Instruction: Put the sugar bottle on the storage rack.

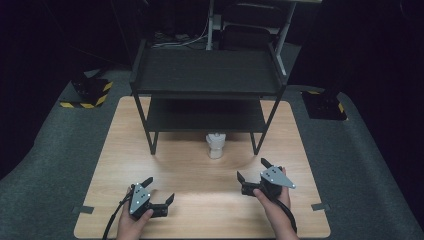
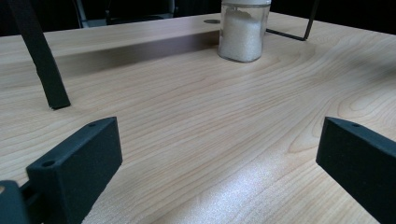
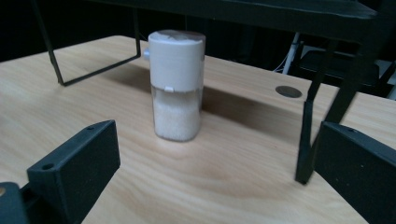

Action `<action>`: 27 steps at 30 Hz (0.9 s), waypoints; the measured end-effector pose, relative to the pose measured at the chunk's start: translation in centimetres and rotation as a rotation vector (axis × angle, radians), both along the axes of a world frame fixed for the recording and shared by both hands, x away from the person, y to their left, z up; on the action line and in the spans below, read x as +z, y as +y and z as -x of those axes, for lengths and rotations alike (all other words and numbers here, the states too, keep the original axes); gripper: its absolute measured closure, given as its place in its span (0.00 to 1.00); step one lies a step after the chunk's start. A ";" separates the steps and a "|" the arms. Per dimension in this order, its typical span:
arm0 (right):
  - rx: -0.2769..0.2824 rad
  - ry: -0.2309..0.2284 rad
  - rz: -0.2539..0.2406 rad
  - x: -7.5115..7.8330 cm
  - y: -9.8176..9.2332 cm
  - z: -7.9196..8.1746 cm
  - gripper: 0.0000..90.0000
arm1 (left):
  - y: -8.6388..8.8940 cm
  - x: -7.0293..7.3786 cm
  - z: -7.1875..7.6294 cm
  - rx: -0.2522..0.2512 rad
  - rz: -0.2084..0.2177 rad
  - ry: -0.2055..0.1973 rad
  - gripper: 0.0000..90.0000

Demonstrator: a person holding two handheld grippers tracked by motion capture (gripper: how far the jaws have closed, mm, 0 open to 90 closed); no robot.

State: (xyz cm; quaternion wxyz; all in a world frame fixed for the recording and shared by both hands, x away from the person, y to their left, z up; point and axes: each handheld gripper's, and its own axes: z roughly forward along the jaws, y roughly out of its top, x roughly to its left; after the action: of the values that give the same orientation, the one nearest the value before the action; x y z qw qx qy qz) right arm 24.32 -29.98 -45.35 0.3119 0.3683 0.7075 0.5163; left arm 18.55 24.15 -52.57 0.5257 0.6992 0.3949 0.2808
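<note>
A small clear jar (image 1: pixel 216 145) with a white cap and white grains inside stands upright on the wooden table (image 1: pixel 120 150), just in front of the black shelf rack (image 1: pixel 207 75). My left gripper (image 1: pixel 160 189) rests low at the table's front left, open and holding nothing. To the jar's right and nearer the front, my right gripper (image 1: pixel 251 169) is open too, jaws spread wide. In the right gripper view the jar (image 3: pixel 176 85) stands straight ahead beyond the jaws. The left gripper view has the jar (image 2: pixel 243 29) far off at the top.
The two-tier black rack stands on thin legs (image 1: pixel 152 142) at the table's back half. One leg (image 3: pixel 306 140) is close to my right jaw. Dark floor surrounds the table, with yellow-black striped bases (image 1: pixel 90 92) at both sides.
</note>
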 end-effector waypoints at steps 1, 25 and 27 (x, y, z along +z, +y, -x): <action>0.002 0.000 -0.002 0.0 0.3 -0.3 0.01 | 0.0 0.0 0.0 -0.001 0.000 0.000 0.00; -0.005 0.009 -0.011 -2.5 8.2 -6.7 0.03 | 0.3 -0.1 -0.2 -0.015 0.009 0.003 0.00; -0.004 0.010 -0.011 -2.6 8.4 -7.0 0.03 | 0.4 -0.1 -0.2 -0.016 0.009 0.003 0.00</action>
State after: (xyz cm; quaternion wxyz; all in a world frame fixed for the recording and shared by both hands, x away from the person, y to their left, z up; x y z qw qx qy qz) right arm 31.32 -21.55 -47.97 0.3072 0.3741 0.7055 0.5177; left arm 18.72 24.50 -52.62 0.5307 0.7001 0.3914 0.2738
